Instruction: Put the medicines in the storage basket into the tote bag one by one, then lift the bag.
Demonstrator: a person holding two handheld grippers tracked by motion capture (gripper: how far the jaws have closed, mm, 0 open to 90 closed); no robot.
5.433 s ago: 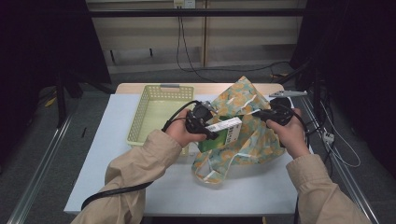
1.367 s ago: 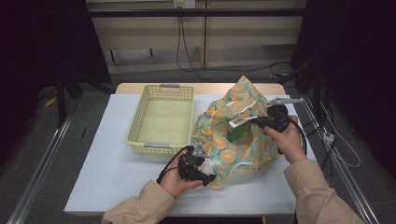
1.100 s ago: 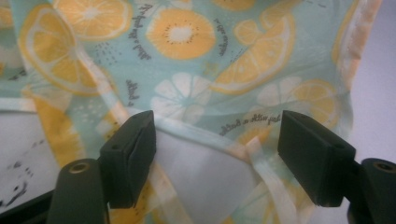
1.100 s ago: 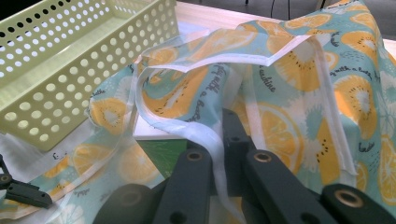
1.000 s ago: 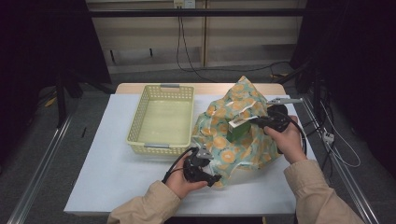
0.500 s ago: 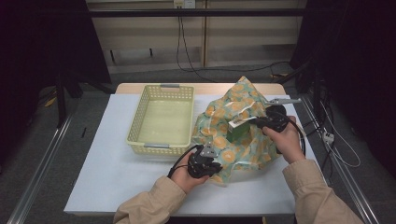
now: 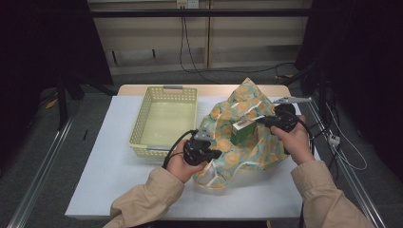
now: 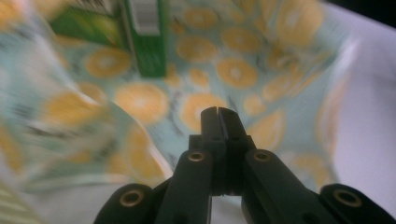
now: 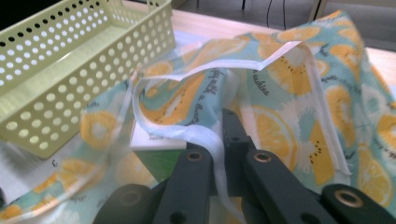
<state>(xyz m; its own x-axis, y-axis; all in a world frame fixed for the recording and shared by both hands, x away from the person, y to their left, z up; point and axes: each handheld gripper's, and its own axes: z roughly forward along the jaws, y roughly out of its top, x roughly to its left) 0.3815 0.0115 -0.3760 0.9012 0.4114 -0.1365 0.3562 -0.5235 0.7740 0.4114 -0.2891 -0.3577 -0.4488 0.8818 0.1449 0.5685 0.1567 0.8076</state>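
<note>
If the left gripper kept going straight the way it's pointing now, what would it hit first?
Most likely the orange-print bag: the left gripper, jaws shut, points into its fabric. The green box stands farther along and a bit left of that line. Depth is blurred, so this is a judgement.

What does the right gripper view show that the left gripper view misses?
Right gripper view: the yellow basket, and the right tool shut on the white strap of the orange-print bag. Left gripper view: a barcode on the green box, bare white table, and the left tool shut; whether it pinches cloth I cannot tell. Both: the orange-print bag and the green box inside it.
</note>
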